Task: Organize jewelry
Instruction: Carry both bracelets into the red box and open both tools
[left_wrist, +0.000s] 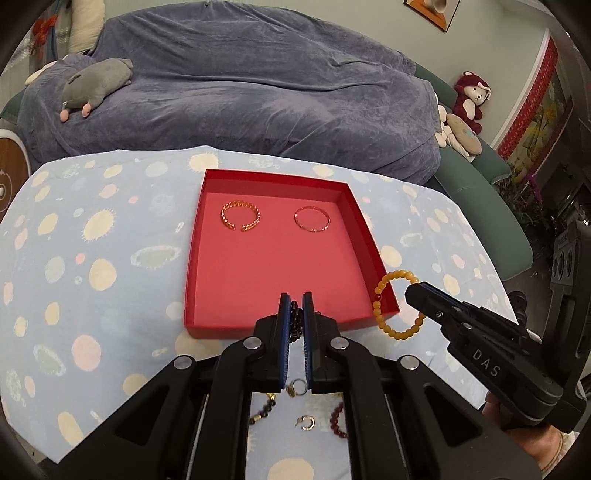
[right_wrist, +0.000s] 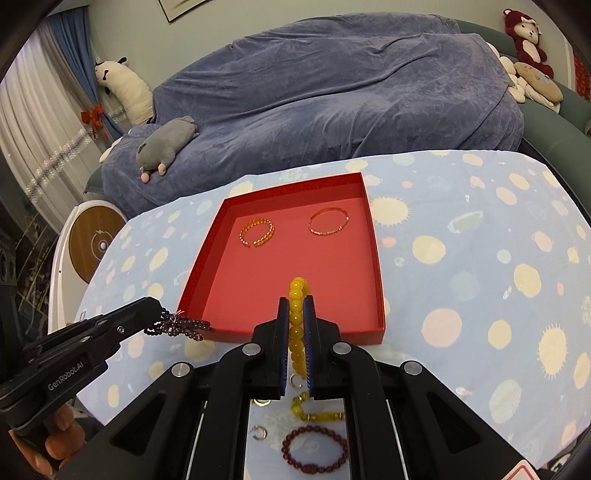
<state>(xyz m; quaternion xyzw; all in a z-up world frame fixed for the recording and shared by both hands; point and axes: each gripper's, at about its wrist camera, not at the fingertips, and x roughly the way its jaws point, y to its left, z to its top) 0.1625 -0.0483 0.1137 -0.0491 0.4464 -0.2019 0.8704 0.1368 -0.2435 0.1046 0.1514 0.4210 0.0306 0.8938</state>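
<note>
A red tray (left_wrist: 280, 321) (right_wrist: 369, 229) lies on the spotted cloth and holds a gold chain bangle (left_wrist: 241, 215) (right_wrist: 257, 232) and a thin rose-gold bangle (left_wrist: 312, 219) (right_wrist: 328, 220). My left gripper (left_wrist: 296, 299) is shut on a dark purple bead bracelet (left_wrist: 295, 321) (right_wrist: 179, 325) at the tray's near edge. My right gripper (right_wrist: 296, 302) is shut on a yellow bead bracelet (right_wrist: 296, 321) (left_wrist: 397, 306) over the tray's near right corner.
On the cloth below the grippers lie a dark red bead bracelet (right_wrist: 315, 448), a yellow bead piece (right_wrist: 314, 411), small rings (left_wrist: 306, 422) (right_wrist: 259, 432) and other beads (left_wrist: 264, 410). A covered sofa (left_wrist: 240, 92) stands behind the table.
</note>
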